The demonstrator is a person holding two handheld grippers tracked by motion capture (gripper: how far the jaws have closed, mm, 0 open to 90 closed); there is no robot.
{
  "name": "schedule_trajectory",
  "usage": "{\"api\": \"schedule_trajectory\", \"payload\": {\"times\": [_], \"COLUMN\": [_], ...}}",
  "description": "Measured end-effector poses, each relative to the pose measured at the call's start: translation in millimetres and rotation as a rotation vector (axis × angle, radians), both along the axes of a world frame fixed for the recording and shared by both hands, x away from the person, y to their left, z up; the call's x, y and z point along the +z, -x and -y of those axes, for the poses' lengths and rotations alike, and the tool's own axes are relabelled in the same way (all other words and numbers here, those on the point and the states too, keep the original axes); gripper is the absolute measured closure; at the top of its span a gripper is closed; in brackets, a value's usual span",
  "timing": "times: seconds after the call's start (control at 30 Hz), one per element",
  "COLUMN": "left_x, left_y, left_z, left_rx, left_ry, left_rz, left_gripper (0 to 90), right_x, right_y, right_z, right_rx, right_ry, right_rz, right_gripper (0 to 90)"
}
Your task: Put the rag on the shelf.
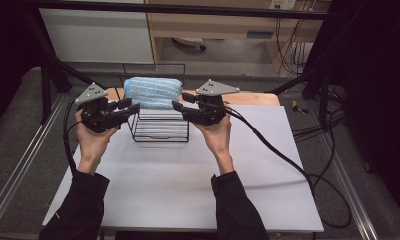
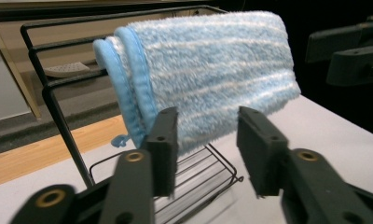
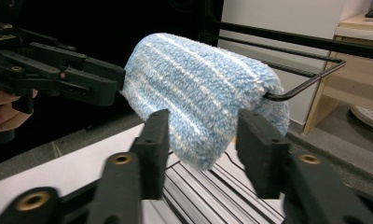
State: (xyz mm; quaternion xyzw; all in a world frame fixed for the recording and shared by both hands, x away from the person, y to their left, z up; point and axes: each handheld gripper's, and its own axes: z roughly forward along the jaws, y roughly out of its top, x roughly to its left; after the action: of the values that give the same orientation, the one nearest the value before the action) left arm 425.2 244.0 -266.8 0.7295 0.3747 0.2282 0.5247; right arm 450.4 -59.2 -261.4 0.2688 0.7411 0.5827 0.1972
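**A:** Left gripper [image 1: 129,107] sits at the left end of the blue towel [image 1: 153,92], right gripper [image 1: 180,102] at the right end, both pointing inward at it. From the high view I honestly can't judge the jaws, they're just dark lumps against the black wire rack [image 1: 159,125]. Anyone got a better read?

**B:** Yeah, the gripper views sort that out. In the left gripper view the jaws of the left gripper [image 2: 208,140] stand apart with a clear gap, and the towel [image 2: 208,70] hangs just behind that gap. The left pad looks close to the bound edge of the towel, but nothing is pinched. Same story in the right gripper view: right gripper [image 3: 201,142] has its jaws apart, and the lowest corner of the towel [image 3: 198,93] dips down between them without being squeezed.

**A:** So the towel is on the rack by itself?

**B:** Draped over the rack's top bar, folded double. The left gripper view shows the light blue trim on the folded edges, which the high view doesn't. The right gripper view shows the bar [image 3: 306,88] poking out of the far end of the towel, plus the other gripper [image 3: 58,74] at the left.

**A:** And the high view adds the white table [image 1: 188,175] with the rack toward its far edge.
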Motion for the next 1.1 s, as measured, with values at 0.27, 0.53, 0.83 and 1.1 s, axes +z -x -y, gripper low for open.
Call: {"api": "schedule_trajectory", "payload": {"times": [0.27, 0.53, 0.83, 1.1], "left_x": [-24.6, -38.3, -58.4, -90.2], "left_y": [11.3, 15.2, 21.7, 24.6], "left_z": [1.0, 14.7, 22.3, 21.7], "left_rx": [-0.025, -0.057, -0.098, -0.121], "left_ry": [-0.042, -0.035, -0.013, -0.056], "left_rz": [-0.039, -0.035, -0.040, -0.075], "left_gripper": [32.4, 20.7, 13.5, 11.5], "right_x": [-11.8, -34.2, -60.9, -91.2], "right_y": [8.6, 13.8, 24.2, 32.1], "right_z": [21.2, 44.5, 71.6, 99.9], "right_rx": [0.010, 0.005, -0.003, -0.033], "right_ry": [-0.010, -0.004, 0.022, 0.043], "right_rz": [-0.053, -0.091, -0.128, -0.187], "right_gripper": [30.8, 12.1, 4.4, 2.1]}}
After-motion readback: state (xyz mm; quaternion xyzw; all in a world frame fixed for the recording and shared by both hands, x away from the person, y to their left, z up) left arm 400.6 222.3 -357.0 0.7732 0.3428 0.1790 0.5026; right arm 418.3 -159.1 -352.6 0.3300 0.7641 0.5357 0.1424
